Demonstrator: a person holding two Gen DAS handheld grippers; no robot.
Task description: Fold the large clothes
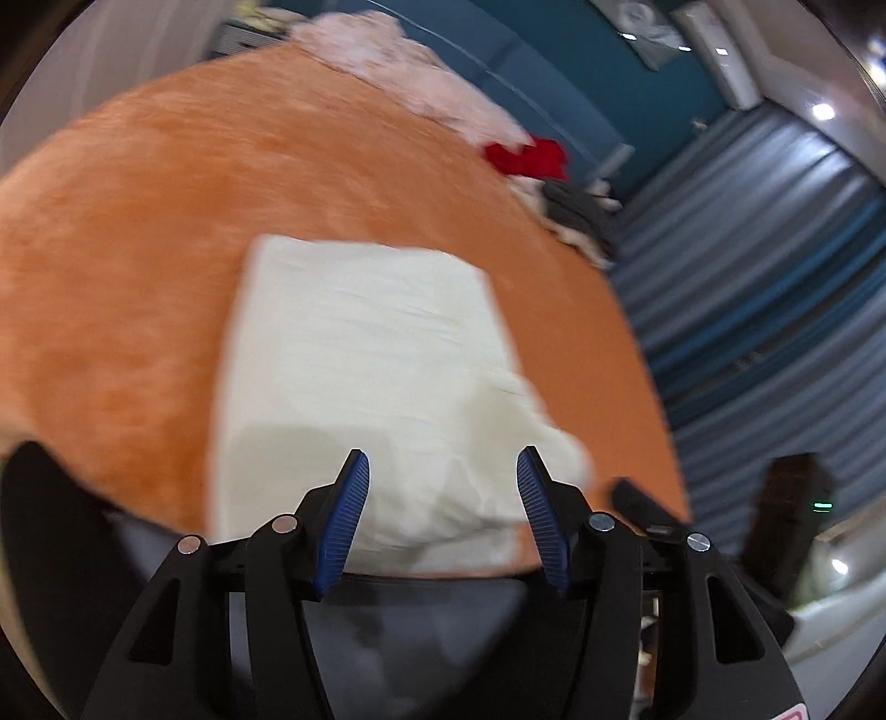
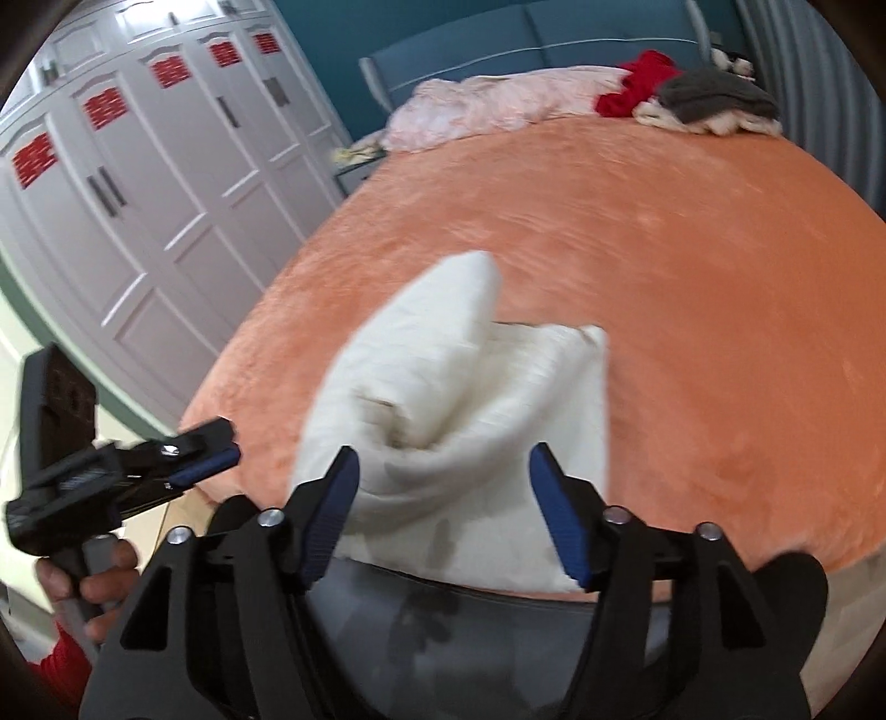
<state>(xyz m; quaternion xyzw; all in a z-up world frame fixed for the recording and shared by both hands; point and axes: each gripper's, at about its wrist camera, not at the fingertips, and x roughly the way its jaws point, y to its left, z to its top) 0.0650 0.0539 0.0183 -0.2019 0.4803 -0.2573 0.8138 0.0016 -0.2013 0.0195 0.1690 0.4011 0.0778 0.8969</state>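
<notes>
Right wrist view: both tongs (image 2: 443, 471) gaping, gripping nothing; cream garment (image 2: 459, 421) bunched on orange bed (image 2: 692, 310), could slump unfolded.

A home bedroom: a wide bed (image 2: 692, 288) under an orange plush blanket, with a padded blue headboard (image 2: 554, 50) against a teal wall. A tall white wardrobe (image 2: 138, 183) (red paper decorations on its doors) stands alongside, and loose clothes (image 2: 681, 94) lie heaped near the headboard.
</notes>
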